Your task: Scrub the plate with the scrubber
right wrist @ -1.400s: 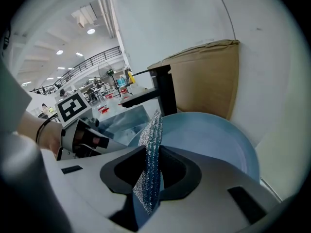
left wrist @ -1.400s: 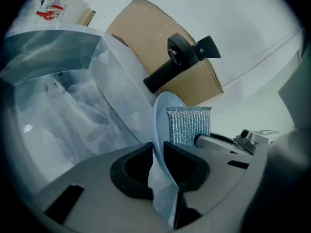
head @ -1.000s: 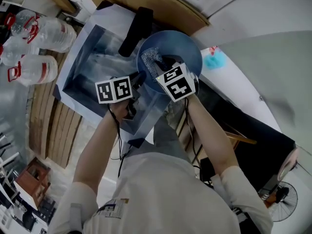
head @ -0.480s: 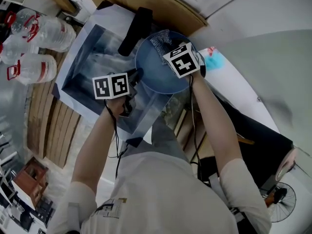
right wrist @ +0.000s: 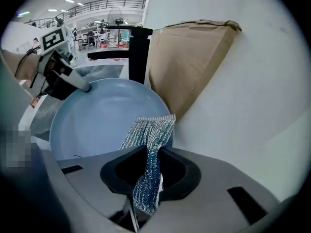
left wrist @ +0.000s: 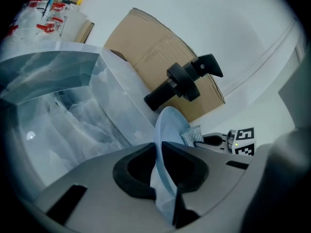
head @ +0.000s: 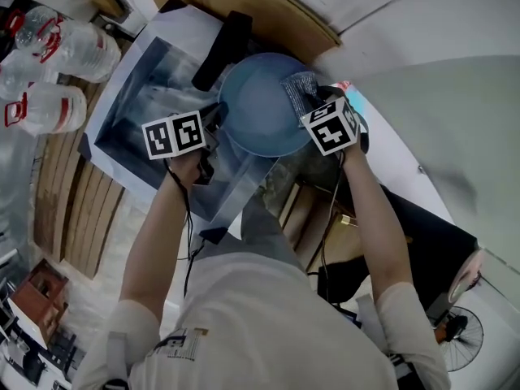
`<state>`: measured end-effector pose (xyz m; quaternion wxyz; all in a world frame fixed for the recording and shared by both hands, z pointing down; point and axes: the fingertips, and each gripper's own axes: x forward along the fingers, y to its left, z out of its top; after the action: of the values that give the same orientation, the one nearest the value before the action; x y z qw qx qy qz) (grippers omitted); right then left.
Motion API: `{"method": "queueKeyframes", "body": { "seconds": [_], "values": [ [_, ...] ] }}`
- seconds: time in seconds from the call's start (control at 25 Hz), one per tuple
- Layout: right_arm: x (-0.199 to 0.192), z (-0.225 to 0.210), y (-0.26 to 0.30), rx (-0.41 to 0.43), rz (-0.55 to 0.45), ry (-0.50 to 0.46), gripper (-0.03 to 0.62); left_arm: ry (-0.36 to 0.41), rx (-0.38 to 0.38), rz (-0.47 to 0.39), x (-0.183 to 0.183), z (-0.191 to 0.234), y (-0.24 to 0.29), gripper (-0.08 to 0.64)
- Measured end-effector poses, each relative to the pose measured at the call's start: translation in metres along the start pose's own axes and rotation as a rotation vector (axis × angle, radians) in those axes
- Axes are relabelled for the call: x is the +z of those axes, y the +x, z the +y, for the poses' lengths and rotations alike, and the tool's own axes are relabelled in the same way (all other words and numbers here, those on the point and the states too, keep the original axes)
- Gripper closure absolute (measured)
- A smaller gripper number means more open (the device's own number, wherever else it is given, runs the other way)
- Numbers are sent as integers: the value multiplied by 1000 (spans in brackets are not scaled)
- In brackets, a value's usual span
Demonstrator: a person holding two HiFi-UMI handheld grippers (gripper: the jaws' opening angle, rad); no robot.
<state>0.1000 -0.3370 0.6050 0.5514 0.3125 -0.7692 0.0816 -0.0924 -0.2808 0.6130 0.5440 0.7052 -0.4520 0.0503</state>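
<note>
Left gripper [left wrist: 160, 171]: was clamped on the blue plate's [right wrist: 97, 115] rim, jaws just tightened; the plate was held tilted at the basin's [head: 122, 112] edge.
Right gripper [right wrist: 150, 171]: was closed on the mesh scrubber [right wrist: 148, 135], seemingly pressed near the plate's edge.
Risk: the thin rim grip could be levered loose by hard scrubbing.

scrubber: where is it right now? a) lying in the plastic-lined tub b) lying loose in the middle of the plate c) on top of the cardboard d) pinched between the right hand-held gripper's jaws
d: the right gripper view shows the scrubber clamped between the jaws of the right hand-held gripper, its free end over the rim of the plate.
</note>
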Motion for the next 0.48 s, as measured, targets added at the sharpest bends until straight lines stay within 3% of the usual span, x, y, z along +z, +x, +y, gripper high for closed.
{"method": "queueKeyframes", "body": {
  "seconds": [0.12, 0.36, 0.48],
  "values": [
    [-7, 29, -9, 81, 3, -17, 494, 10, 13, 6, 0, 1, 2, 505],
    [-2, 110, -11, 367, -30, 20, 491, 21, 9, 6, -1, -4, 6, 511],
    [19, 143, -8, 420, -85, 11, 489, 37, 22, 19, -6, -8, 8, 514]
  ]
}}
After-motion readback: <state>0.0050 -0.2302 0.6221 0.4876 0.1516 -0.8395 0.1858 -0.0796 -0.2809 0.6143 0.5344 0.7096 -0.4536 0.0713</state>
